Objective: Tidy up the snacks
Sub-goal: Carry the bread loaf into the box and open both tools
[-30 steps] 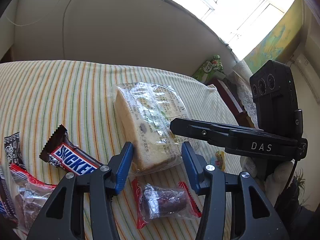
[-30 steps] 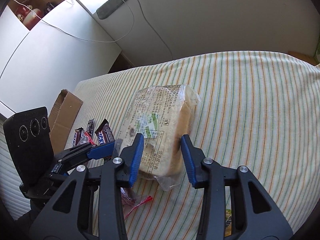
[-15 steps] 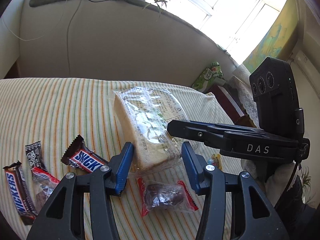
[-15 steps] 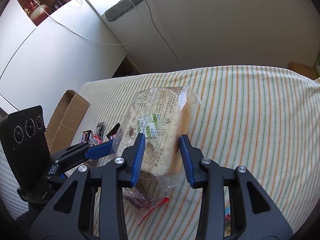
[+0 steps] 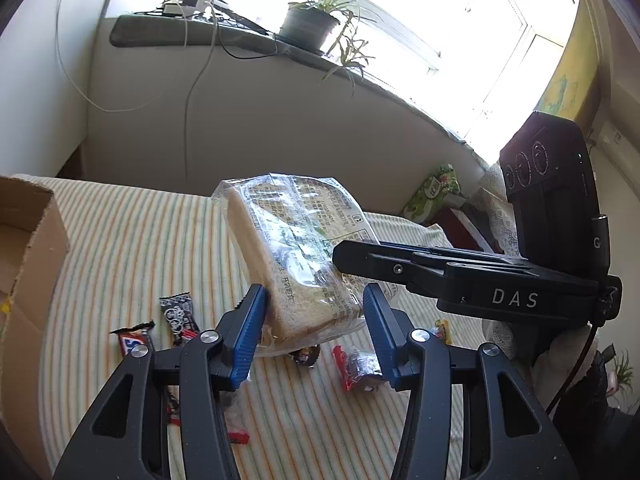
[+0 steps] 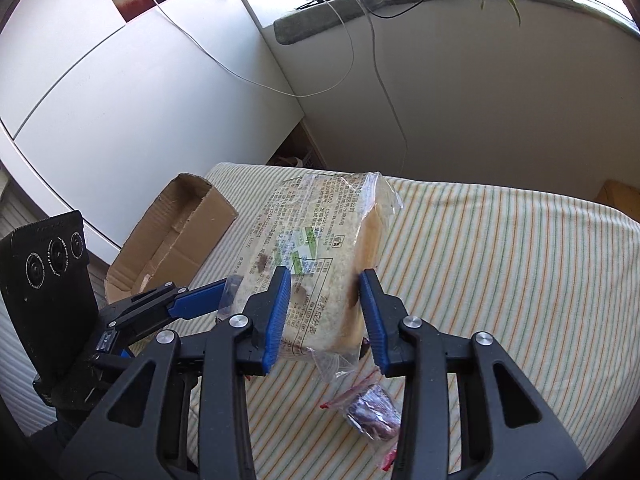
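On the left, one cardboard box (image 5: 28, 248) stands open on the striped cloth (image 5: 132, 240). The left wrist view cuts off all but its near corner, while the right wrist view shows it whole with a torn flap.

Next come the loose snacks on the cloth. There is one Snickers bar (image 5: 134, 344), its name half covered, and one black packet (image 5: 178, 314) whose print is too small to read. Red wrapper scraps (image 5: 238, 436) poke out under the left gripper (image 5: 314, 292). How many items they belong to cannot be told.

One bread pack (image 5: 296, 256) is in the middle, held tilted in the air above the cloth. The left gripper's blue pads (image 5: 250, 332) stand apart on either side of its near end, close against the wrapper. Whether they press on it cannot be told.

In its own view the right gripper (image 6: 325, 276) has both pads squeezed against the bread's faces, so it is clamped on the pack. A loose plastic tail of the wrapper hangs below.

Under the bread lies one small dark sweet (image 5: 306, 356), mostly hidden. To its right is one red-edged clear pack (image 6: 372, 416) with a dark piece inside. The right finger of the left gripper partly covers it in the left wrist view.

Further right, one yellow packet (image 5: 442, 326) peeps out below the right gripper's body, with most of it hidden.

Beyond the cloth's far right edge stands one green bag (image 5: 436, 192). On the sill above is one potted plant (image 5: 308, 20), and glare from the window washes out the panes behind it.
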### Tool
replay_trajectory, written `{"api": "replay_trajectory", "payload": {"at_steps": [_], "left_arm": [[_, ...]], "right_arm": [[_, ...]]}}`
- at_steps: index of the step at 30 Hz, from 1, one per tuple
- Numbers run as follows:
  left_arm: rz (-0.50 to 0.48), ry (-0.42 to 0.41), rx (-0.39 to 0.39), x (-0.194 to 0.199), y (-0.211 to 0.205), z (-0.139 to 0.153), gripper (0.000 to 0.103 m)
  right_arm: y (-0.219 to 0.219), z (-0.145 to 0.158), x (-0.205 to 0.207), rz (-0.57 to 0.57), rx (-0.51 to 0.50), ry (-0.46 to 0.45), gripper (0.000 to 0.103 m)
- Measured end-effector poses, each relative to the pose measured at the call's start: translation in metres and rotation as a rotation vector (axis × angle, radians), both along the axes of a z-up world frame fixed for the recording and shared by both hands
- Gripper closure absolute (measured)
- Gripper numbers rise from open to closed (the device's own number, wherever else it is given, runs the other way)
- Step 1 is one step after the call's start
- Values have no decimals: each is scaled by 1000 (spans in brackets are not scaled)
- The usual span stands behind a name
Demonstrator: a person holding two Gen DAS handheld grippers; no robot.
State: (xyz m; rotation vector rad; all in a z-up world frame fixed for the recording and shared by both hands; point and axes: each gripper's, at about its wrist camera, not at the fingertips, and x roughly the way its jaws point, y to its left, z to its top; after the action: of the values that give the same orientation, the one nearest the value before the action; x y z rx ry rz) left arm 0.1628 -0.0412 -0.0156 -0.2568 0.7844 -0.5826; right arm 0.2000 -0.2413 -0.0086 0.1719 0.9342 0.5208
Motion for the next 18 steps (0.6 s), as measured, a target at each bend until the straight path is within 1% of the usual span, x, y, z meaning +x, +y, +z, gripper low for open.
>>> {"api": "replay_trajectory", "payload": {"at_steps": [5,8,18], "left_arm": [[66,-14,-16,-7,46,3,54],[109,-23,-22,-11,66,6,54],[248,-30,-28,-18,136,6,54]], "right_arm": [[43,9,4,58,-4,-21,65],[70,15,6,98,-5,-33,65],[156,18,9,224,-8,-47,65]]}}
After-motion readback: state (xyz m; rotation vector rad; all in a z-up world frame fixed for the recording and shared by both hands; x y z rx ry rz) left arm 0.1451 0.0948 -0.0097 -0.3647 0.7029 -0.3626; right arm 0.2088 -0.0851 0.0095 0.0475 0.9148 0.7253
